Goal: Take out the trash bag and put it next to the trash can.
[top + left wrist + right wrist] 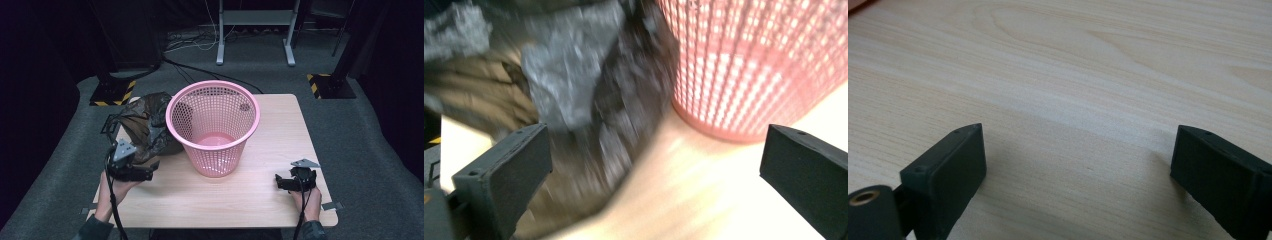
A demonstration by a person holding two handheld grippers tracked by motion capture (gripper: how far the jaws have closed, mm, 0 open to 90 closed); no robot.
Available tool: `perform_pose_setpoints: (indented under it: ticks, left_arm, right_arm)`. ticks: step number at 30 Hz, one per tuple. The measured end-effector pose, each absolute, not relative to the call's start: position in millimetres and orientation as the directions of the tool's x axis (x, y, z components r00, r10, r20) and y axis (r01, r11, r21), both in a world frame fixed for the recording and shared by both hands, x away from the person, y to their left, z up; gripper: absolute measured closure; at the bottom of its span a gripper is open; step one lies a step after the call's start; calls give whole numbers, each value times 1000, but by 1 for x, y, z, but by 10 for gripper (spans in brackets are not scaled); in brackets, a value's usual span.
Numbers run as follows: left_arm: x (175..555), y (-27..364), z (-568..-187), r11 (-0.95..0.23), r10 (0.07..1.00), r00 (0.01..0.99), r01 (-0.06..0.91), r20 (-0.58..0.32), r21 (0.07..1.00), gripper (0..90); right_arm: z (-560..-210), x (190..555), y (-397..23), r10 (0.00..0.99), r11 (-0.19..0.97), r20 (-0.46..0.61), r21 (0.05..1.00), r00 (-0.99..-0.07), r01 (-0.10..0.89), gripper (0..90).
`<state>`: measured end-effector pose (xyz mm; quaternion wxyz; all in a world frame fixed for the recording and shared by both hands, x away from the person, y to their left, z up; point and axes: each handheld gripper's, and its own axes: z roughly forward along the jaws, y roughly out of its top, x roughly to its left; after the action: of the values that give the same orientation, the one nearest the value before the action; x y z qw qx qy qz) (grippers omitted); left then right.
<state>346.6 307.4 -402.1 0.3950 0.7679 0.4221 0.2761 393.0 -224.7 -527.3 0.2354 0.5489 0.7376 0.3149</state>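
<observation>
Table (pixel 280 200): pale wood. Basket (pixel 214 125): pink mesh, upright at the centre, apparently empty. Bag (pixel 145 125): dark crumpled plastic, touching the basket's left side. Left gripper (pixel 145 174): jaws spread wide, nothing between them, near the bag's front edge; its own view is blurred. Right gripper (pixel 281 183): jaws spread, low over bare table, well apart from the basket.

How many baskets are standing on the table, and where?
1. The pink basket stands upright at the middle of the table, with a dark plastic bag beside it on the left. Nothing suggests another is hidden.
</observation>
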Motion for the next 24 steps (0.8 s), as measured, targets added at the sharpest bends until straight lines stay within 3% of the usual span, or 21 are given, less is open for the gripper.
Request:
perform_pose_setpoints:
  ticks: [6, 13, 24]
  left_arm:
    - [333, 311, -464, -332, 867, 496, 506, 46, 796, 0]
    - [359, 321, -523, -292, 886, 463, 622, -40, 726, 1]
    - [371, 319, -530, -325, 889, 457, 626, 5, 709, 0]
  right_arm:
    - [-528, 393, -225, 958, 200, -3, 726, -288, 658, 61]
    - [-528, 393, -225, 958, 198, -3, 727, -286, 657, 52]
    - [-529, 395, -224, 968, 175, 1, 714, -251, 677, 0]
